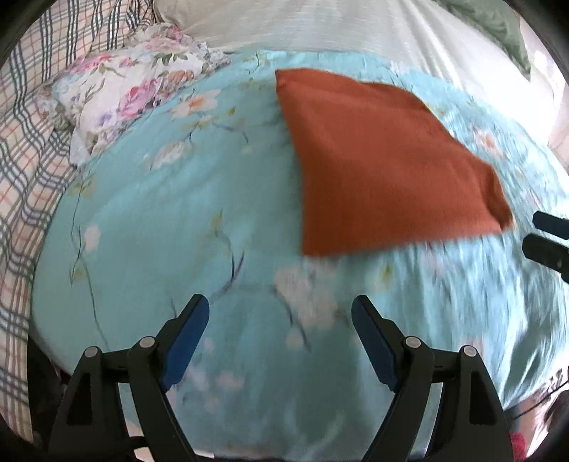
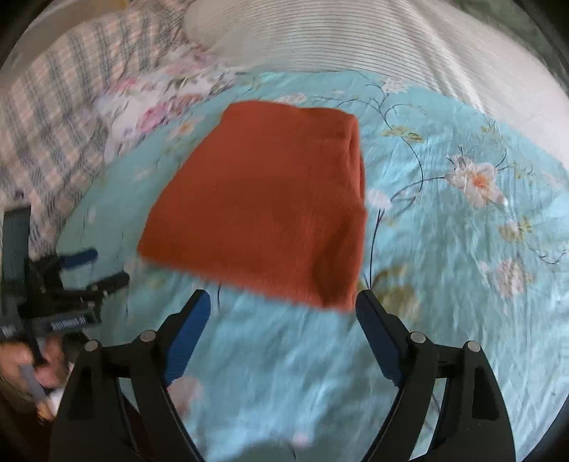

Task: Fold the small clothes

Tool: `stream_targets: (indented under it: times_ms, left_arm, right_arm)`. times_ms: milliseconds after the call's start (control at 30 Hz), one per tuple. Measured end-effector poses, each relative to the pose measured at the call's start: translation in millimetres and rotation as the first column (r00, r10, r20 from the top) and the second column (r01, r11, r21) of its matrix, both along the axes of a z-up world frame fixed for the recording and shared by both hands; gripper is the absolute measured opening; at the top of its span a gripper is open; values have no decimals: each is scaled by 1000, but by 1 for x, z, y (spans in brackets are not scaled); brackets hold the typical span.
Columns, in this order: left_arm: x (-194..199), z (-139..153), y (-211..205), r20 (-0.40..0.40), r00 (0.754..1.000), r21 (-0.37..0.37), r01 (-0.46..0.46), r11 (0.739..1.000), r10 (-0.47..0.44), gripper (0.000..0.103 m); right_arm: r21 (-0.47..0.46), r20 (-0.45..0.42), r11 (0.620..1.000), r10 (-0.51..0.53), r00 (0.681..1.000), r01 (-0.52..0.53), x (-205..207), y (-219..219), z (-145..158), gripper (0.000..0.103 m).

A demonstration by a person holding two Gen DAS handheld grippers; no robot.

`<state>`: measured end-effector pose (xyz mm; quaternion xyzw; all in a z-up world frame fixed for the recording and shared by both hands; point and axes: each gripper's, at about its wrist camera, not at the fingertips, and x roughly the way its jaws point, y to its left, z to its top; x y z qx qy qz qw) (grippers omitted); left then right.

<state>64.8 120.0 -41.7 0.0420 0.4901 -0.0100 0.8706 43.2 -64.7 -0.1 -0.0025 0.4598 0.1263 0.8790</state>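
A rust-orange cloth (image 1: 384, 160) lies folded flat in a rough rectangle on the teal floral bedspread (image 1: 185, 220). It also shows in the right wrist view (image 2: 270, 199). My left gripper (image 1: 281, 309) is open and empty, hovering over the bedspread to the near left of the cloth. My right gripper (image 2: 282, 302) is open and empty, just short of the cloth's near edge. The right gripper's fingers (image 1: 547, 234) show at the right edge of the left wrist view. The left gripper (image 2: 96, 266) shows at the left of the right wrist view.
A crumpled floral cloth (image 1: 124, 92) lies at the far left of the bedspread. A plaid blanket (image 1: 25, 149) runs along the left. A white striped sheet (image 1: 338, 28) and a green cloth (image 1: 505, 32) lie behind.
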Motion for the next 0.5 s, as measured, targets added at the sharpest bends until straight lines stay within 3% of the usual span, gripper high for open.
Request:
stream_targets:
  times_ms: [200,500]
  left_arm:
    - [-32,5,4,35,999,10,22,1000,-22,83]
    - [-52,21,-12,91,991,127,90,988,-102,83]
  right_arm:
    - [-141,-16,988,68,998,-70,-47,16,-8,85]
    - [-146,-39,985,82,996,-87,-79,16,-6,86]
